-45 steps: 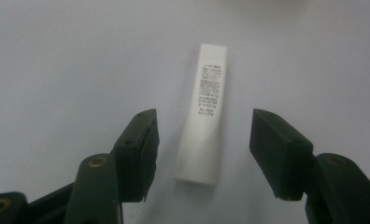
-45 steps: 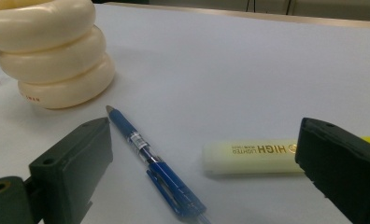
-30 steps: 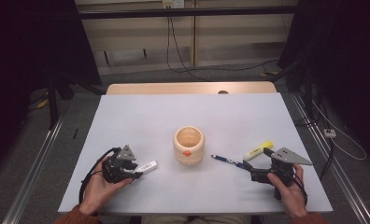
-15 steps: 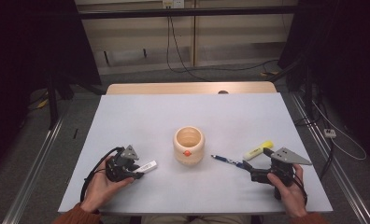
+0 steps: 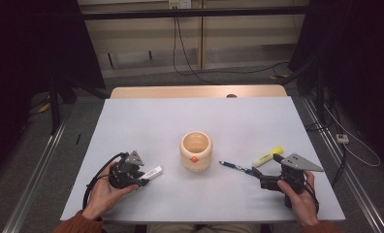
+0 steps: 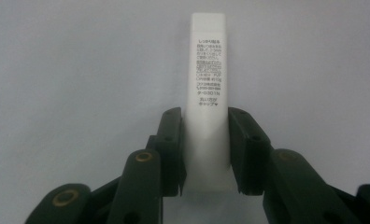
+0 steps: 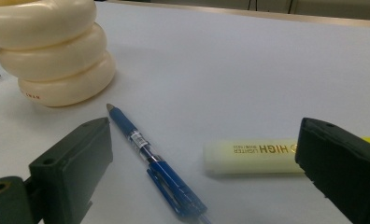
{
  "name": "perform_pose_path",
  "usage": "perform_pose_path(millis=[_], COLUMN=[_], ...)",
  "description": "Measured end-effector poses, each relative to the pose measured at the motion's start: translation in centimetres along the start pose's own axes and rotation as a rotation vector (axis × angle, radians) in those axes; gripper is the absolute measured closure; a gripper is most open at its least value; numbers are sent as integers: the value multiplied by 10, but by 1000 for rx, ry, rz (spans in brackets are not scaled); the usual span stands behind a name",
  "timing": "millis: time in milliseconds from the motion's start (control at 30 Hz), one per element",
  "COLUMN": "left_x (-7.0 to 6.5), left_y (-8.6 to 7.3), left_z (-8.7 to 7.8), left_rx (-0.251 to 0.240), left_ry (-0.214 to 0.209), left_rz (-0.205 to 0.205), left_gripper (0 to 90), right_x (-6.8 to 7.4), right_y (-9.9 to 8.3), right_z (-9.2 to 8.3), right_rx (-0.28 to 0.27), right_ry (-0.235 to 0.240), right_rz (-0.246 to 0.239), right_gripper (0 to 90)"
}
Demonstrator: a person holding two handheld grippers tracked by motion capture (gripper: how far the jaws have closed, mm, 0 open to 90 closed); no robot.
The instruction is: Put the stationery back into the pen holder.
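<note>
The left claw (image 6: 205,154) has just been closing and now grasps the white glue stick (image 6: 207,93), which lies flat near the front-left corner of the surface (image 5: 146,126). The right claw (image 7: 202,168) stands released, straddling the blue pen (image 7: 150,163) with the yellow highlighter (image 7: 253,156) just beside it, near the front-right corner. The step in hand looks like pickup; next comes a lift toward the cream holder (image 5: 196,150) at the centre. Open room lies between, and the front edge is close.

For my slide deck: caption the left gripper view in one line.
Left gripper with its black fingers closing on a white, flat, printed plastic stick lying on the pale grey table.
</note>
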State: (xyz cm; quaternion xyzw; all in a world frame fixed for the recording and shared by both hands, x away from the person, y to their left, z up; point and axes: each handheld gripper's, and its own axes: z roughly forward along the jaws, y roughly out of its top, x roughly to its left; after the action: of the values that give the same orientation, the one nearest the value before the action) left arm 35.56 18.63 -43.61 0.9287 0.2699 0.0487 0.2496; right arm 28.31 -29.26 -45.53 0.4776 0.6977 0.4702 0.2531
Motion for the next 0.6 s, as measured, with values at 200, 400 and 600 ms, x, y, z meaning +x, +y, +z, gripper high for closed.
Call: perform_pose_path(millis=[200,400,600], left_x=[-1,0,-1], left_y=[-1,-1,-2], left_z=[-2,-6,-11], left_rx=[-24,-44,-85], left_ry=[-7,-12,-34], left_rz=[-19,-20,-38], left_gripper=[678,679,679], right_x=[0,0,0], right_y=[0,0,0], right_z=[0,0,0], right_rx=[1,0,1], right_ry=[0,0,0], right_rz=[0,4,1], right_gripper=[38,38,38])
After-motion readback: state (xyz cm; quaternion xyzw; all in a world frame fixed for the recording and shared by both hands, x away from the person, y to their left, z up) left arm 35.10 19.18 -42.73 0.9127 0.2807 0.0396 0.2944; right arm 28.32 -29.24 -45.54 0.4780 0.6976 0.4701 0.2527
